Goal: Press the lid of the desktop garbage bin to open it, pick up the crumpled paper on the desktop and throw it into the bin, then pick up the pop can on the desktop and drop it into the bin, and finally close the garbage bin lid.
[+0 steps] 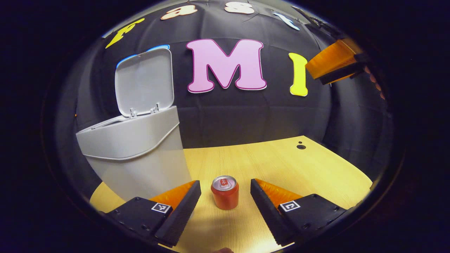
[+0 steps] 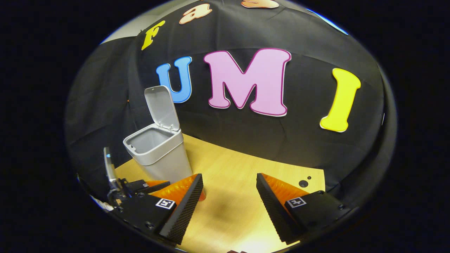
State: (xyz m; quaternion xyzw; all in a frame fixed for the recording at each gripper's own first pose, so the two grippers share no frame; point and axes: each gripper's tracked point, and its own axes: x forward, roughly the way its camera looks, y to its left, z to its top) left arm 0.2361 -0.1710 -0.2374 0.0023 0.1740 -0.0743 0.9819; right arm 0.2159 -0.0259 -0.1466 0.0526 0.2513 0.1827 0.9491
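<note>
Your left hand-held gripper is spread wide, low over the desk, with the can standing upright between its fingers, touched by neither. The bin stands just left of the can, its lid tipped up. Your right hand-held gripper is also spread wide, holding nothing, above the desk right of the bin.

Light wood-grain desktop, small dark round hole near its far edge, black cloth wall behind
</note>
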